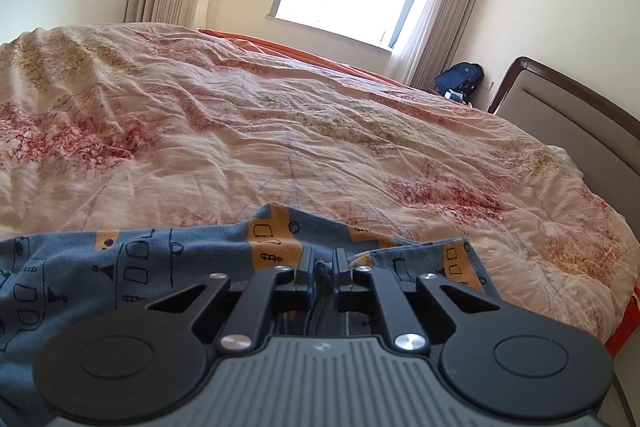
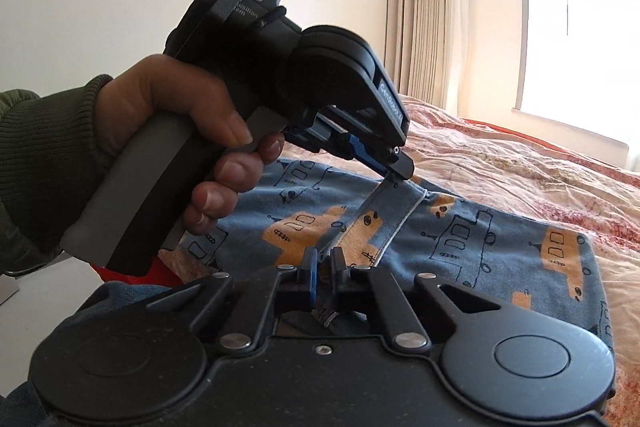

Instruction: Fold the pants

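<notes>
Gripping pants (image 2: 500,247), both claws (image 1: 322,263).

The pants (image 2: 460,239) are blue-grey with orange patches and black line drawings. Under the pants, the quilt (image 1: 280,131) is peach with red and olive speckles. The sleeve (image 2: 44,155) is dark green, the grippers black.

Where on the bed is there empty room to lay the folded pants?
The quilt is bare from the pants up to the window side and across to the headboard. The near edge is crowded: both the left gripper and right gripper pinch the pants there.
</notes>
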